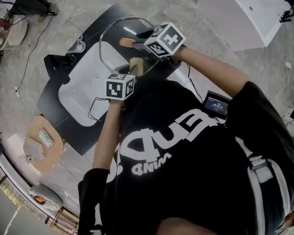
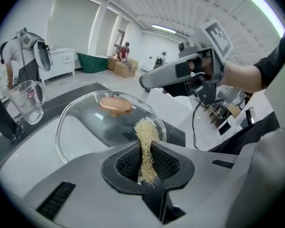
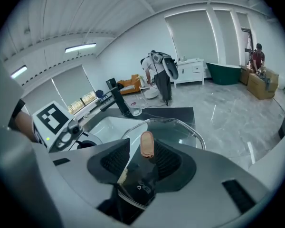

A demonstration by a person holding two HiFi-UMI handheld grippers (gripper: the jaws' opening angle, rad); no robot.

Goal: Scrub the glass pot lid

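Your right gripper has its fingers closed on the round glass pot lid, and the lid's copper-coloured knob sits between them. You hold the lid tilted in the air above the white basin set in the black table, at the upper middle of the head view. Your left gripper has its fingers pinched almost together on a pale fibrous loofah scrubber. The scrubber's frayed tip stands right at the lid's near rim; whether they touch cannot be told.
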